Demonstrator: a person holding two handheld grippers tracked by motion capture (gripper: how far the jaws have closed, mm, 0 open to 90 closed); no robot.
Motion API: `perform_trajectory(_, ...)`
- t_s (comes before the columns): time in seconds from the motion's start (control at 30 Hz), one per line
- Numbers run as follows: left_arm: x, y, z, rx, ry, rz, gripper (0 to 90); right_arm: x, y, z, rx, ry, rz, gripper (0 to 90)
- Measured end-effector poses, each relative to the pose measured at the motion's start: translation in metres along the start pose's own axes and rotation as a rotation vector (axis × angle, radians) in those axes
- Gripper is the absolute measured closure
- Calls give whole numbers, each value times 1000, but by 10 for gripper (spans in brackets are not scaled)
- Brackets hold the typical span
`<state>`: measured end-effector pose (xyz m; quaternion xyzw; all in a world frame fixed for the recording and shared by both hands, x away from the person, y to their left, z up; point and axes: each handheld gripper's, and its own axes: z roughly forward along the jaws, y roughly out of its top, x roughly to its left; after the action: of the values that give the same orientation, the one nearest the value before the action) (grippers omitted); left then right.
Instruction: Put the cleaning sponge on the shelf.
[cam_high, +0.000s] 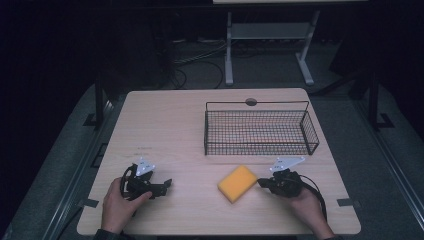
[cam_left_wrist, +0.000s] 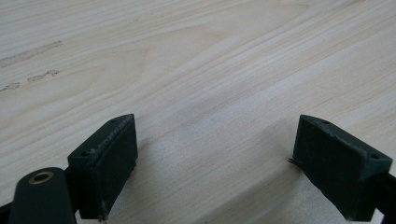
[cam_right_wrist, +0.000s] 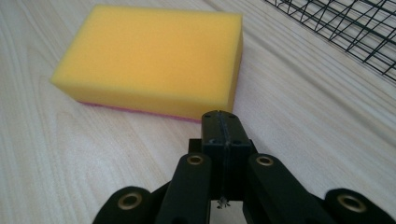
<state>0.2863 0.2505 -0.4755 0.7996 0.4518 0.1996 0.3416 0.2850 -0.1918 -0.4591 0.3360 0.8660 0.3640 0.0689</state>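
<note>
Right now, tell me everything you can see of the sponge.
The sponge is a yellow rectangular block that looks like soft foam, with a thin pink layer along its bottom edge. It lies flat on the table, turned at an angle, in front of the wire basket and apart from it. It looks whole and unsquashed. The right gripper, jaws shut, points at it from close by; whether the tips touch it cannot be told.

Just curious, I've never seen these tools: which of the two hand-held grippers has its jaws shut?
The right gripper, by the yellow sponge: its jaws are pressed together with nothing between them. The left gripper has its jaws wide apart over bare table.
</note>
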Motion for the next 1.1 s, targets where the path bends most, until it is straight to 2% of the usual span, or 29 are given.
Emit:
perform_trajectory(0.6, 0, 0, 0, 0, 0, 0, 128, -2, 14, 12, 5, -8, -14, 897)
perform_trajectory(1.1, 0, 0, 0, 0, -1, 0, 128, -4, 32, 28, -2, -8, -29, 898)
